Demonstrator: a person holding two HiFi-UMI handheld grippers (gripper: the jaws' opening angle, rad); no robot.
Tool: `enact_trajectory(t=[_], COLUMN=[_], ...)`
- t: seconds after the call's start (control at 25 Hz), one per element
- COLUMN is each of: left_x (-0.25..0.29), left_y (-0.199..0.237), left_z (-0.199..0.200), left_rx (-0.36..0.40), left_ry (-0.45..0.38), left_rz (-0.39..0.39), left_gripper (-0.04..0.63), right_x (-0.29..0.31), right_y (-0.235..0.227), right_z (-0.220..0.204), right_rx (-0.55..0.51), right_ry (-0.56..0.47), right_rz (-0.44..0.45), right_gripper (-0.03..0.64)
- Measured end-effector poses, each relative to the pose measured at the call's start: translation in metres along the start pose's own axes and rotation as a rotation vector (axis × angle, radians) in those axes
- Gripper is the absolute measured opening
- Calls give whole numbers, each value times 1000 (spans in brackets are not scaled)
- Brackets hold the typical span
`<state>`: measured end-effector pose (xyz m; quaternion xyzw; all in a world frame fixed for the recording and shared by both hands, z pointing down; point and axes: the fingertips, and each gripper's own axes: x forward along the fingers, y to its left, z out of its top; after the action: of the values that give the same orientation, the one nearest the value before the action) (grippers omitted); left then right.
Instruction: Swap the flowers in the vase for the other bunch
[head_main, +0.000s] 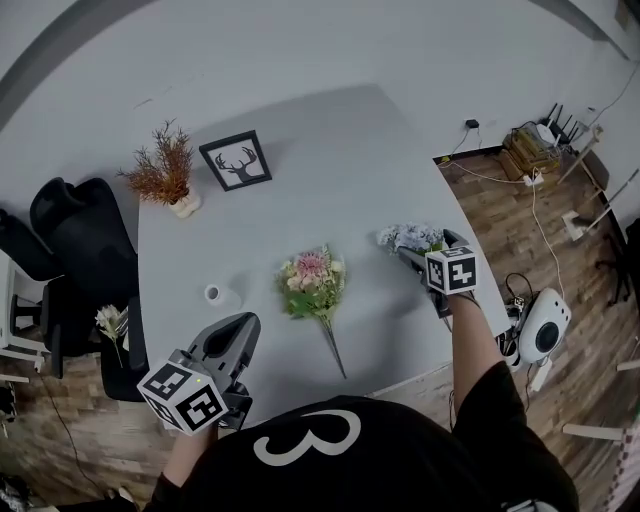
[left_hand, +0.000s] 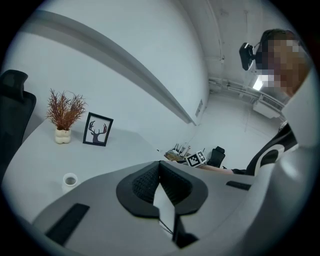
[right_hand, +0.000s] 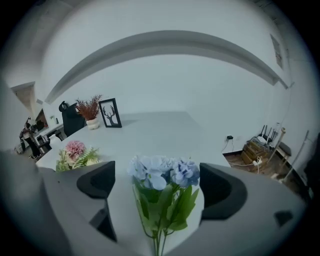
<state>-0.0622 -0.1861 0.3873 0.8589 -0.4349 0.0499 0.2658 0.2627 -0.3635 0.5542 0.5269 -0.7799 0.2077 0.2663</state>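
Blue bunch (head_main: 408, 237): at the table's (head_main: 350, 150) right edge, between the right gripper's (right_hand: 156, 187) jaws.
Right gripper view: jaws spread wide, pads clear of the blue blooms. The head view shows mostly the marker cube (head_main: 451, 270), not that gap.
Pink bunch (head_main: 313, 282): lying mid-table, well apart from the vase (head_main: 212, 293).
Left gripper (left_hand: 161, 182): jaws pressed together, empty, plain only in its own view.
Count: two bunches, one vase, one deer picture (head_main: 236, 160), one dried plant (head_main: 163, 172).

A pink-and-cream bunch (head_main: 313, 283) lies flat mid-table (head_main: 350, 170), blooms far, stem pointing near-right. A blue bunch (head_main: 408, 237) with green leaves sits to its right. The small white vase (head_main: 212, 294) stands upright and empty to the left.
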Motion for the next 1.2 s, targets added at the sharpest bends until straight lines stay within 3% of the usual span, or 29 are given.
enact_trajectory(t=[0.36,0.6,0.84,0.96,1.12,1.2], left_x=[8,2,0,2,3,3], left_y=[14,20,26,26,25,25], left_z=[-4,-3,-4,-5,-6,-7], left_rx=[-36,-85,-92,-92,-86,-90], left_ry=[4,-13,-6,3,12,14], left_rz=[29,45,54,52,45,43], left_gripper=[10,10,10,11,11,10], right_x=[51,66,76,80,80,79], right_y=[-7,-1,1,4,8,9], right_z=[-28,-41,-57,-60,-62,-59], right_rx=[-73,-81,-125,-97,-52,-62], right_ry=[187,249,304,318,347,348], right_rz=[-6,-1,-26,-4,33,39], right_gripper=[505,503,502,498,436,371])
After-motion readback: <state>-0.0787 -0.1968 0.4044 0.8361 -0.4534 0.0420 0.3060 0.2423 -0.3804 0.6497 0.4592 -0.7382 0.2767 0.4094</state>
